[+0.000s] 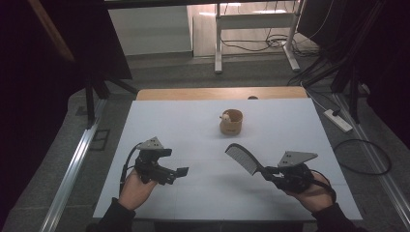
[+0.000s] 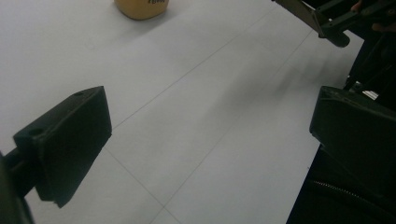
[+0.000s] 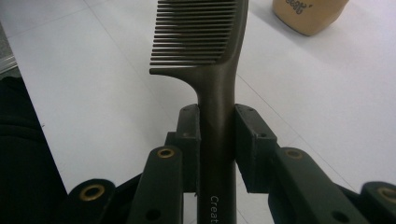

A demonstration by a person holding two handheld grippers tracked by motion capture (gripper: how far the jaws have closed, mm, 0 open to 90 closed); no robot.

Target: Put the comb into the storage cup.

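Right gripper [image 1: 269,173] clamps the comb [image 1: 243,158] by its handle, teeth angled up-left toward the cup [image 1: 231,122] farther back, while the left gripper [image 1: 177,174], jaws wide, hovers empty.

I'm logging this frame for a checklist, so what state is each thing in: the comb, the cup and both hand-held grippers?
Comb: clamped by its handle, lifted above the table, teeth end pointing toward the cup.
Cup: upright on the table, apart from both grippers, something small and pale at its rim.
Right hand-held gripper: shut on the comb.
Left hand-held gripper: open, holding nothing.
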